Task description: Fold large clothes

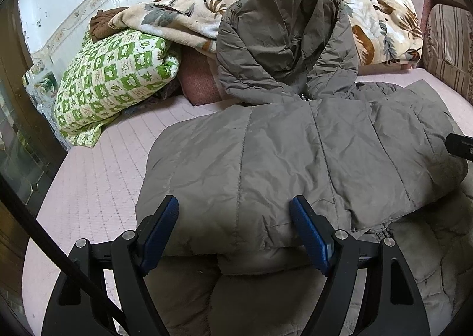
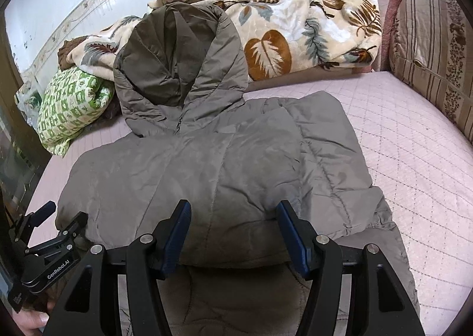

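Observation:
A grey-brown padded hooded jacket (image 1: 295, 152) lies on the pink quilted bed, its lower part folded up over the body, the hood (image 1: 283, 40) resting against the bedding behind. It also shows in the right wrist view (image 2: 224, 164) with its hood (image 2: 180, 64). My left gripper (image 1: 235, 212) is open, its blue pads either side of the folded front edge, holding nothing. My right gripper (image 2: 233, 214) is open over the same folded edge, further right. The left gripper (image 2: 50, 235) appears at the lower left of the right wrist view.
A green patterned pillow (image 1: 115, 79) lies at the left. A leaf-print blanket (image 2: 304, 25) is heaped at the back. A striped cushion (image 2: 434, 55) stands at the right. The pink mattress (image 2: 414, 158) lies bare to the right; a white wall is behind.

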Action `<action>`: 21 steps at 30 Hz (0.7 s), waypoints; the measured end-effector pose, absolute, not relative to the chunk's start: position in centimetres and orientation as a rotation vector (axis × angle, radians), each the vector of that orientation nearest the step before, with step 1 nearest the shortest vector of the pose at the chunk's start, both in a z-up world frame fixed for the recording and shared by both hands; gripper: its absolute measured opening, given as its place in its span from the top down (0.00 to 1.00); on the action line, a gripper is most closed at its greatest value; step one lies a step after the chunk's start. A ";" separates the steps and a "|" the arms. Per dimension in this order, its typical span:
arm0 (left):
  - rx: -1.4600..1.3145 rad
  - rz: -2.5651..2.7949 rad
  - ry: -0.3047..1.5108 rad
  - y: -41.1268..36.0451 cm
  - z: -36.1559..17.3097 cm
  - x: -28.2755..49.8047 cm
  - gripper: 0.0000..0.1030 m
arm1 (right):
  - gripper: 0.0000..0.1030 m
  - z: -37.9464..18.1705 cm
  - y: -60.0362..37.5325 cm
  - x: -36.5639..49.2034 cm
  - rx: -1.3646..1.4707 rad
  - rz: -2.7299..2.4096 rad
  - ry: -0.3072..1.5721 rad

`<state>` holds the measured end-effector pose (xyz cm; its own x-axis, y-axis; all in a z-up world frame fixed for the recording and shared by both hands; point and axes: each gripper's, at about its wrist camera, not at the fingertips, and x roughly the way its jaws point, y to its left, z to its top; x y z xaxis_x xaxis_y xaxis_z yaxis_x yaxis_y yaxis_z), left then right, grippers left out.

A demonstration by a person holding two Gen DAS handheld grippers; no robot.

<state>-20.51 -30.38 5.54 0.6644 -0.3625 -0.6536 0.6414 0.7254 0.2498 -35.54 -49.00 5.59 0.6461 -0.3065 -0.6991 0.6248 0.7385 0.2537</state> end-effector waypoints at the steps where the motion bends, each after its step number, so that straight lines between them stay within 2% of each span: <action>1: 0.492 -0.595 0.615 -30.3 5.6 -20.5 0.24 | 0.37 5.6 -49.0 -35.6 0.512 -0.560 0.681; 6: 0.422 -0.594 0.675 -29.3 6.1 -19.1 0.24 | 0.37 5.5 -49.2 -35.9 0.509 -0.579 0.694; 12: 0.355 -0.588 0.830 -28.5 4.5 -16.8 0.24 | 0.35 2.5 -49.9 -35.1 0.537 -0.574 0.813; 21: 0.239 -0.586 0.757 -25.8 8.4 -16.7 0.24 | 0.34 5.4 -49.8 -36.6 0.569 -0.568 0.735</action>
<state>-16.75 -25.81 8.40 0.5781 -0.4120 -0.7043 0.5786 0.8156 -0.0022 -36.58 -49.80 5.40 0.6096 -0.2725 -0.7444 0.6512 0.7077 0.2741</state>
